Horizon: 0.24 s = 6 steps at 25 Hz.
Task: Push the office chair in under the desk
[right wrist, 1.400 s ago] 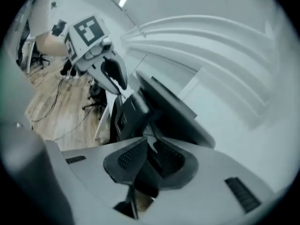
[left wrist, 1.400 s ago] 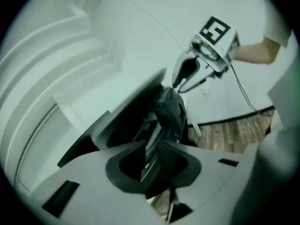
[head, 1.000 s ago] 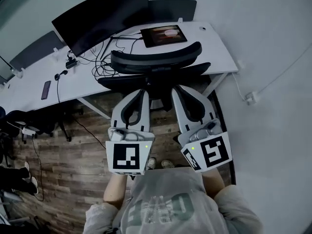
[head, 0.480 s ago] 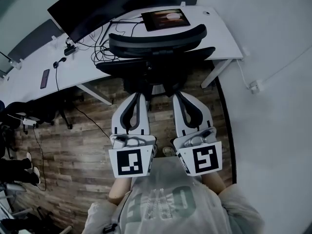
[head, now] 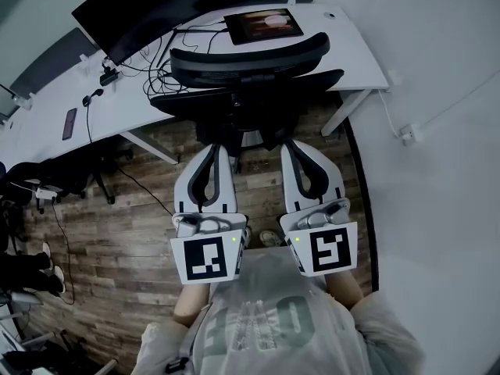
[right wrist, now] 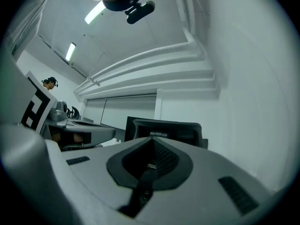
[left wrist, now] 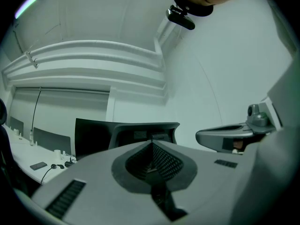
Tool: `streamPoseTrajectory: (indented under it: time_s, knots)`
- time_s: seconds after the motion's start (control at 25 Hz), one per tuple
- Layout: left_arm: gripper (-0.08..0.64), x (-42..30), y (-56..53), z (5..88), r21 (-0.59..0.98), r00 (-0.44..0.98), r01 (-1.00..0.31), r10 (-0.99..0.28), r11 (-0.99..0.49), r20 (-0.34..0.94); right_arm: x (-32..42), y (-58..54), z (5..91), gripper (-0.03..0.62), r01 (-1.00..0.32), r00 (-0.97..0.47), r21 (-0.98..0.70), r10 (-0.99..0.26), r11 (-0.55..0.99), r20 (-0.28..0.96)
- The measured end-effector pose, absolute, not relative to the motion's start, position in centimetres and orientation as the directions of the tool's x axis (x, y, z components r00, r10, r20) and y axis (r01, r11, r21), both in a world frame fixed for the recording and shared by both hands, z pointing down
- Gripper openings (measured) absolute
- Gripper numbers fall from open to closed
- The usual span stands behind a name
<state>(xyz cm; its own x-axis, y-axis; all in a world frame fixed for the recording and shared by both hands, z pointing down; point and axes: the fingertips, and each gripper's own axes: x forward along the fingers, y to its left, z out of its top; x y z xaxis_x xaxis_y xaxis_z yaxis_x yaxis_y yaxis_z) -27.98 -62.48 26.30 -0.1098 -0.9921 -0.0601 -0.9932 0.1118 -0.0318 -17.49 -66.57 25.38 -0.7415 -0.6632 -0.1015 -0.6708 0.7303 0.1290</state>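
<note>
The black office chair (head: 248, 76) stands against the white desk (head: 355, 57), its curved backrest over the desk's front edge. My left gripper (head: 212, 148) and right gripper (head: 295, 145) point side by side at the chair's lower back, both shut with nothing in them. I cannot tell whether their tips touch the chair. In the left gripper view the left gripper (left wrist: 151, 144) faces the chair's back (left wrist: 140, 134). In the right gripper view the right gripper (right wrist: 152, 142) faces the chair's back (right wrist: 168, 128) too.
On the desk are a dark monitor (head: 148, 10), a tablet (head: 263, 25), tangled cables (head: 156, 80) and a phone (head: 69, 123). A white wall (head: 437, 170) with a socket (head: 404, 137) runs close on the right. Another black chair (head: 47, 186) stands at the left on the wood floor (head: 117, 241).
The chair and desk have slid up the head view. The backrest overlaps the desk slightly more. Both grippers sit lower and more level, still pointing at the chair.
</note>
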Motion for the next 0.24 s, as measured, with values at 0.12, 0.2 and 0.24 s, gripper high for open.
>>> streamPoseTrajectory:
  time_s: [0.12,0.2,0.24]
  knots:
    - [0.015,-27.86,-62.58,25.95,-0.018,-0.114,-0.993,-0.991,0.115,-0.067,-17.01,-67.08,25.15,0.02,-0.682,-0.732,0.129,-0.673,0.72,-0.107]
    - [0.015,-27.88,-62.55,25.94,-0.021,-0.114,-0.993,-0.991,0.116,-0.064,-16.69,-67.33,25.12,0.02,-0.69,-0.724,0.126,-0.682,0.713,-0.108]
    - [0.015,-27.89,-62.54,25.93,-0.023,-0.114,-0.993,-0.991,0.116,-0.063,-16.52,-67.45,25.11,0.02,-0.694,-0.72,0.123,-0.686,0.709,-0.108]
